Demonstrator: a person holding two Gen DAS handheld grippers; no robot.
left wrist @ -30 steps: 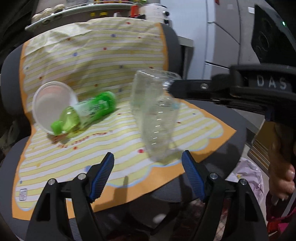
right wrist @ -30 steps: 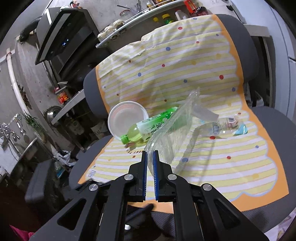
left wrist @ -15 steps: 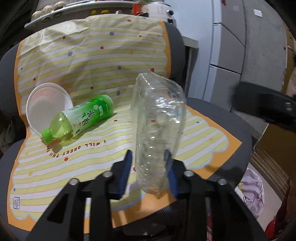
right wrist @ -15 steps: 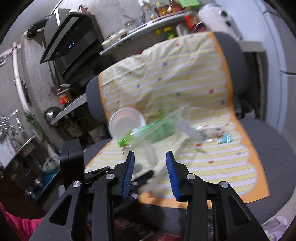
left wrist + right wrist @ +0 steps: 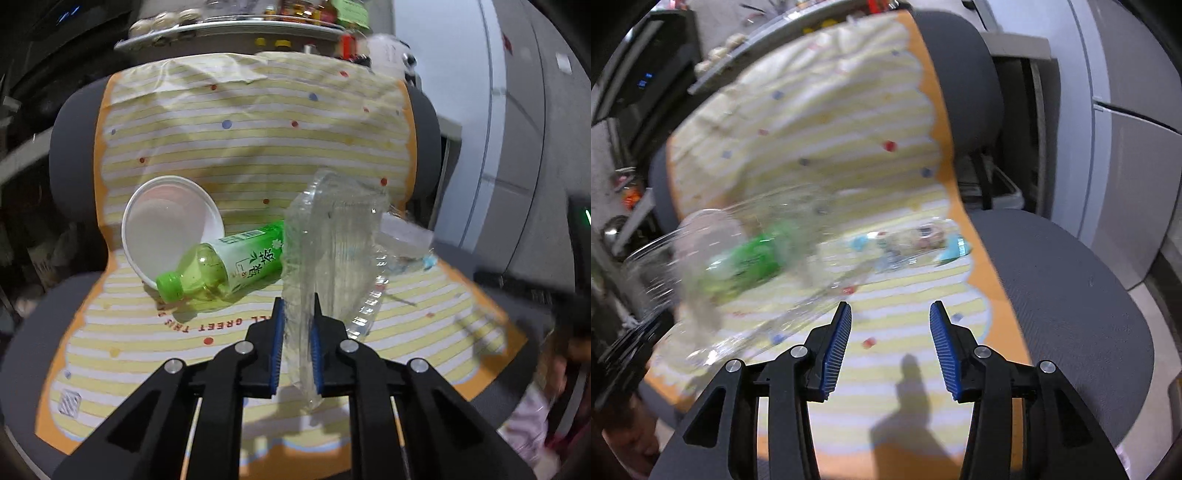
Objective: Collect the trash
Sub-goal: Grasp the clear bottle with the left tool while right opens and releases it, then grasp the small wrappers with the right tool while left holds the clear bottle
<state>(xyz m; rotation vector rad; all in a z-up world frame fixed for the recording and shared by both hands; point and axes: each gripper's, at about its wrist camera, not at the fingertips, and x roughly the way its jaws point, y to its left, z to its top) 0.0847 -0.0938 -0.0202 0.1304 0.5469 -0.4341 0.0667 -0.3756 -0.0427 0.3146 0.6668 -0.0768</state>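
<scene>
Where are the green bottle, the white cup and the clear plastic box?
Green bottle (image 5: 236, 262): left wrist view, on its label.
White cup (image 5: 166, 221): left wrist view, inside wall.
Clear plastic box (image 5: 332, 243): left wrist view, its crumpled side.

The left wrist view looks forward and slightly down from just off the seat's front edge of a grey office chair (image 5: 424, 122) draped with a yellow striped, orange-bordered cloth (image 5: 251, 147), facing the backrest squarely and close. The right wrist view sits further right, looking leftward across the same cloth (image 5: 894, 110), blurred. Both share the cloth, the green plastic tea bottle (image 5: 236, 262) (image 5: 753, 254) and the clear crumpled plastic container (image 5: 332, 251) (image 5: 738, 295).
</scene>
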